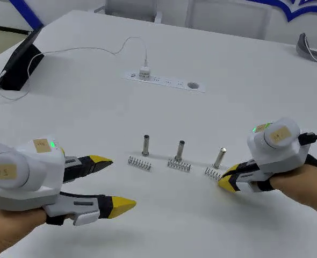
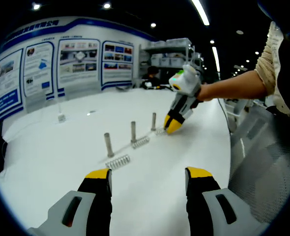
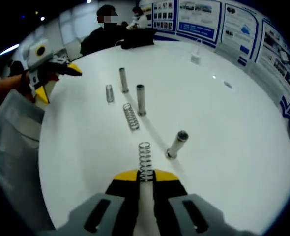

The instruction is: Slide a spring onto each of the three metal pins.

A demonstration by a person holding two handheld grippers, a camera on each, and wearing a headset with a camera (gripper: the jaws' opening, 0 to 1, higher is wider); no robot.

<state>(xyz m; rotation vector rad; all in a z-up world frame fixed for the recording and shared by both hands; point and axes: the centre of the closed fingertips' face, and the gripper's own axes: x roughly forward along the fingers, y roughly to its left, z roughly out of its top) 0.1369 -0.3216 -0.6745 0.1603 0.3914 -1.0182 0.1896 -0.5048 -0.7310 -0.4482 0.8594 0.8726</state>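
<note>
The white surface [image 1: 244, 64] holds three pins [image 1: 180, 150], all standing bare, with the springs [image 1: 179, 165] lying beside them, so no step is finished. The right tool [image 1: 225, 183] is clamped on the rightmost spring [image 3: 144, 160]. The left tool [image 1: 121, 181] hovers with its jaws apart.

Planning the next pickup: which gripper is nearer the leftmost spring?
Left. The left gripper sits open just left of the leftmost spring, not touching it; the right gripper is at the far end of the row, shut on the rightmost spring.
</note>
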